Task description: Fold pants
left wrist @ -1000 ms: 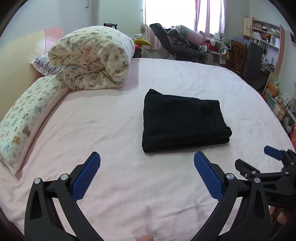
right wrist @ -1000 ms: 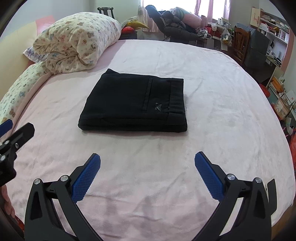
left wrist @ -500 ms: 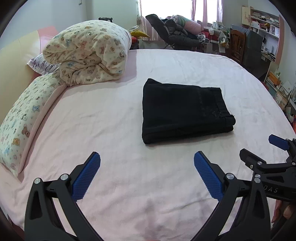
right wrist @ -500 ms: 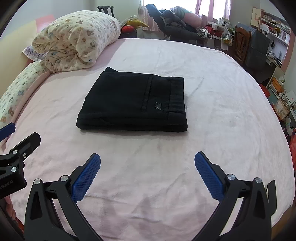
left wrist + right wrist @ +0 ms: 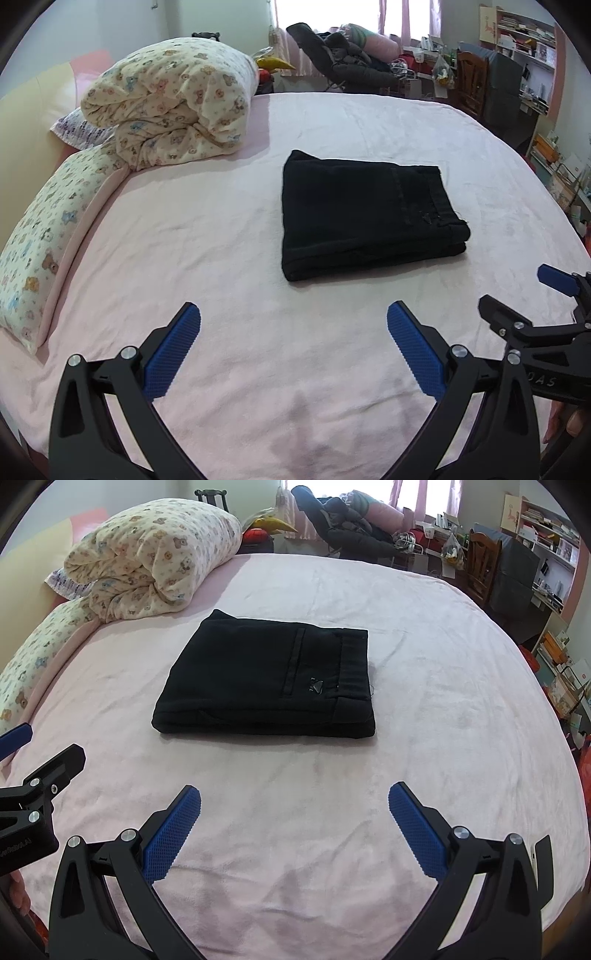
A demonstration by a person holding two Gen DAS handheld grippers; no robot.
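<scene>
Two grippers hover with jaws spread wide above a pink bed (image 5: 424, 635), touching nothing. Black pants (image 5: 271, 681), folded into a flat rectangle, lie mid-bed, long axis running left to right, waistband end at right. Left gripper (image 5: 293, 345) and right gripper (image 5: 294, 825) sit well short of them.

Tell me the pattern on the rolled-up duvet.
Cream duvet with small teddy-bear print, clearest in the right wrist view.

Shelf items (image 5: 532, 33) too small to tell
</scene>
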